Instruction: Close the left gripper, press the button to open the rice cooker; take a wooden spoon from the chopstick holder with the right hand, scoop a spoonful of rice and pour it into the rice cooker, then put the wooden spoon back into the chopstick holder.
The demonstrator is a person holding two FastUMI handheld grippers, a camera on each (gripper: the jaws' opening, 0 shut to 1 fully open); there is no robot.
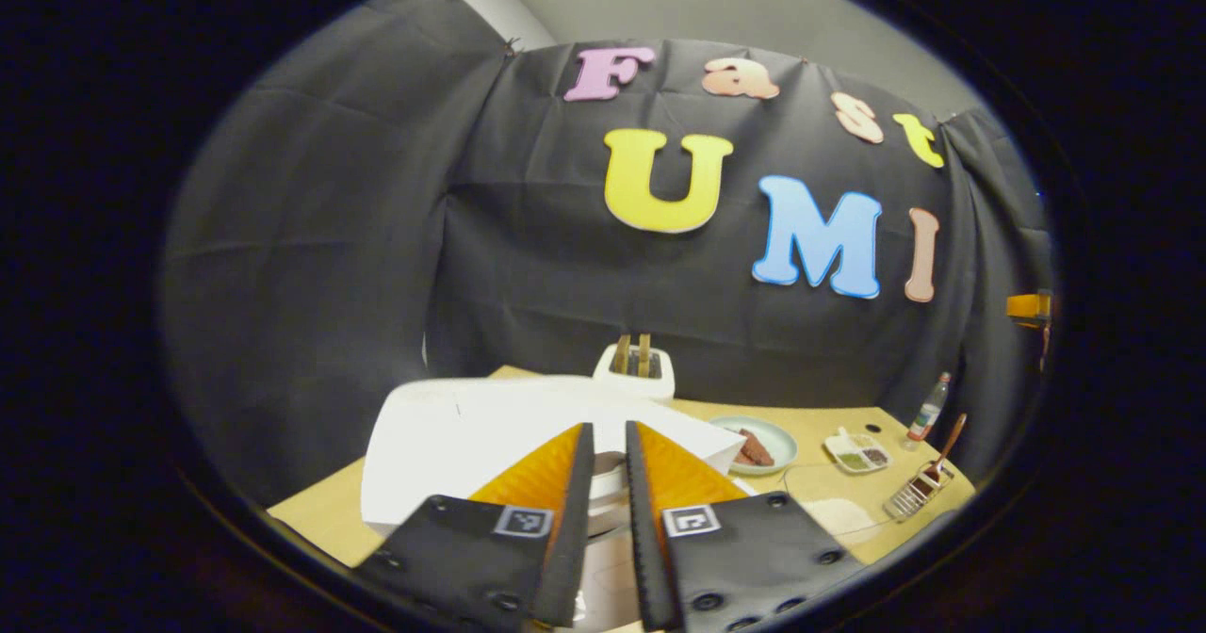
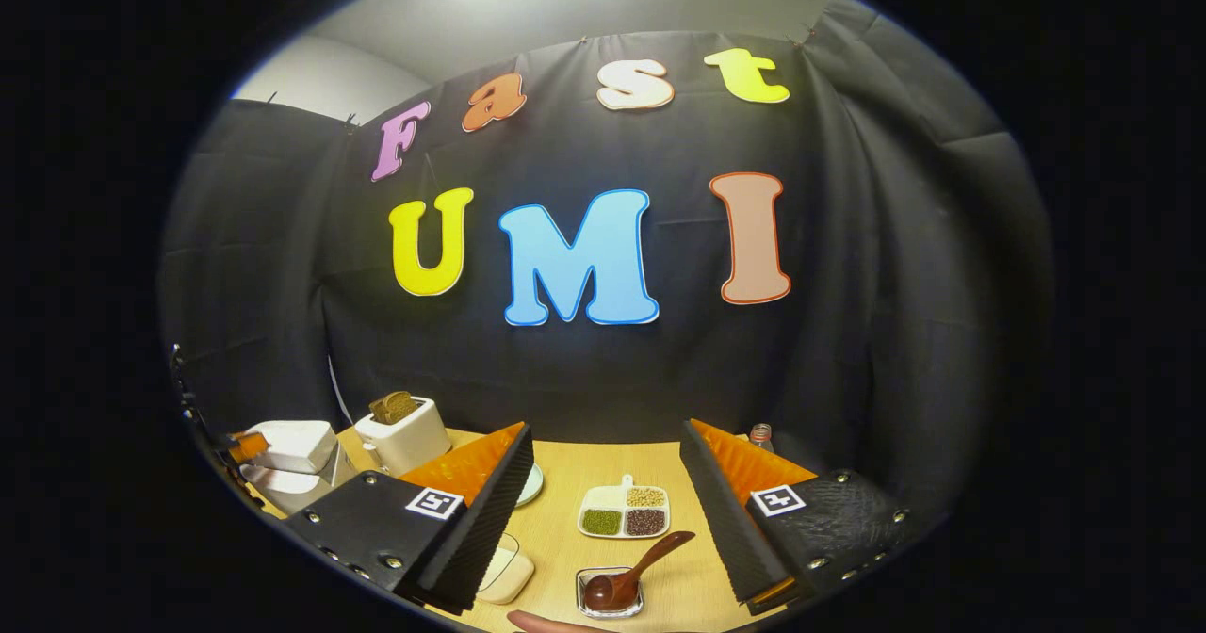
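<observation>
With its two fingers drawn nearly together and only a thin slit between them, the left gripper (image 1: 608, 445) sits just over the white rice cooker (image 1: 490, 445), nothing between the fingers. In the left gripper view the cooker's lid looks raised and tilted, and a pale rim shows under it right at the fingertips; whether the tips touch the cooker cannot be told.

Behind the cooker stands a white toaster (image 1: 636, 369) with two slices upright in its slots. To the cooker's right on the wooden table (image 1: 330, 515): a pale green plate (image 1: 768, 440) with brown pieces, then a small white divided dish (image 1: 857, 451), then a bottle (image 1: 928, 412) near the cloth wall. Nearest the table's front right edge is the chopstick holder (image 1: 919, 492), with the wooden spoon (image 1: 947, 445) standing tilted in it.

Right gripper (image 2: 608, 501): fingers spread wide, nothing between them, above the table. In the right gripper view the spoon lies directly ahead between the fingers, bowl down in the holder, handle leaning up to the right. The divided dish is just beyond it, holding tan, green and dark brown grains in separate compartments. A clear container of rice (image 2: 506, 572) sits partly behind the left finger. The cooker appears far left with its lid ajar, the left gripper at it, toaster just beside it.
</observation>
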